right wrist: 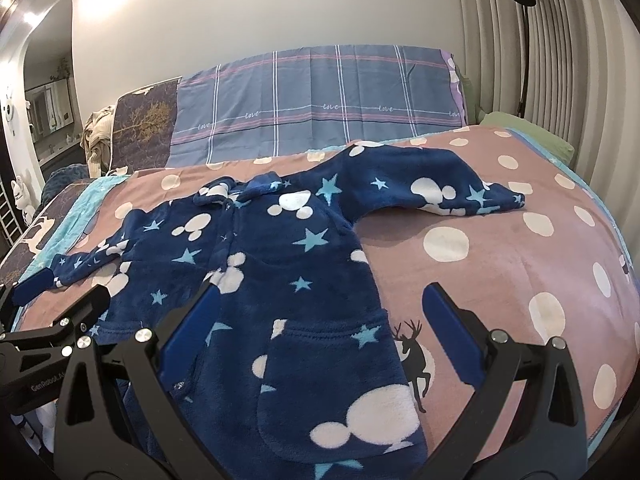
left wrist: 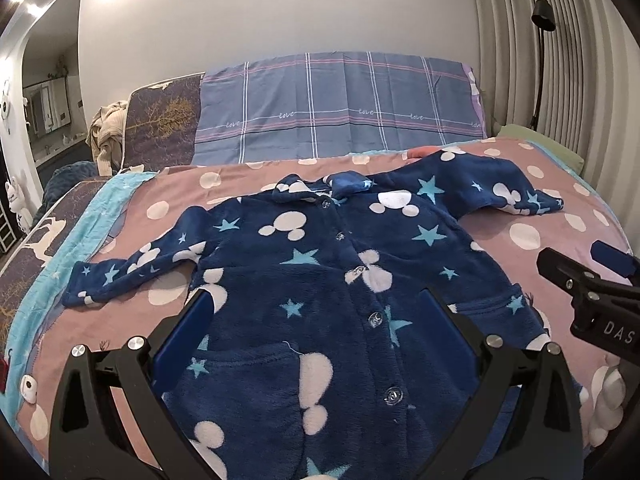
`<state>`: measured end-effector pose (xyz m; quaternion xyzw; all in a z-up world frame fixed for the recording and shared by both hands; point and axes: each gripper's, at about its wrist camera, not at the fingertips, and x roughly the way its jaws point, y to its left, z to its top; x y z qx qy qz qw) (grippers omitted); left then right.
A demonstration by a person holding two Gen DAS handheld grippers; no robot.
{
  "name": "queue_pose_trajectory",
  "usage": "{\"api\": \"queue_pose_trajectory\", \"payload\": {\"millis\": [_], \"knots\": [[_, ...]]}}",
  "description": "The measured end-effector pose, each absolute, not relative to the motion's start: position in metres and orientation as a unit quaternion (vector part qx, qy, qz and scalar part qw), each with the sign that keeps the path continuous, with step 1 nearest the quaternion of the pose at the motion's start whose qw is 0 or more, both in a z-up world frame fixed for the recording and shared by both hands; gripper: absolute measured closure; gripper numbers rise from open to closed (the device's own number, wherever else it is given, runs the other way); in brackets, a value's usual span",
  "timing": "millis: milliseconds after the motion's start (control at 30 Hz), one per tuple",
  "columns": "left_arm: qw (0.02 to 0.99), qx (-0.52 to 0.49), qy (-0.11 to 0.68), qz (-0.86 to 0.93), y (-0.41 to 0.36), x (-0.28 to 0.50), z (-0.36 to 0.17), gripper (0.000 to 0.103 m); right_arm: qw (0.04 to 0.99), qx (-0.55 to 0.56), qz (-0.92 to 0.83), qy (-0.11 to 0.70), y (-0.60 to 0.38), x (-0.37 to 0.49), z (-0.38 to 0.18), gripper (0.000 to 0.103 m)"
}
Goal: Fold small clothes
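Note:
A small navy fleece jacket point(left wrist: 332, 272) with white mouse heads, light blue stars and a button front lies flat and face up on the pink dotted blanket point(left wrist: 532, 236), both sleeves spread out. My left gripper point(left wrist: 316, 300) is open above the jacket's lower middle, holding nothing. My right gripper point(right wrist: 320, 296) is open above the jacket's point(right wrist: 280, 264) right hem and pocket, empty. The right gripper also shows at the right edge of the left wrist view point(left wrist: 576, 268), and the left gripper at the left edge of the right wrist view point(right wrist: 60, 292).
The blanket point(right wrist: 500, 248) covers a bed. A blue plaid pillow point(left wrist: 340, 108) and a dark tree-print cushion point(left wrist: 164, 120) stand against the wall behind. A green pillow point(right wrist: 524, 132), a black floor lamp point(left wrist: 540, 60) and curtains are at the right. Beige clothes point(left wrist: 106, 132) lie at the left.

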<state>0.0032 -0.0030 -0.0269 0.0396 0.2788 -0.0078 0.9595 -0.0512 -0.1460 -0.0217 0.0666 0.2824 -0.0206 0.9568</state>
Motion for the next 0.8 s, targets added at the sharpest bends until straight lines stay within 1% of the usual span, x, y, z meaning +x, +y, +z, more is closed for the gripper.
{"api": "queue_pose_trajectory", "payload": {"millis": [800], "knots": [[0.958, 0.038, 0.285, 0.004, 0.011, 0.007, -0.043, 0.001, 0.946, 0.068, -0.026, 0.315, -0.141, -0.04, -0.04, 0.002]]}}
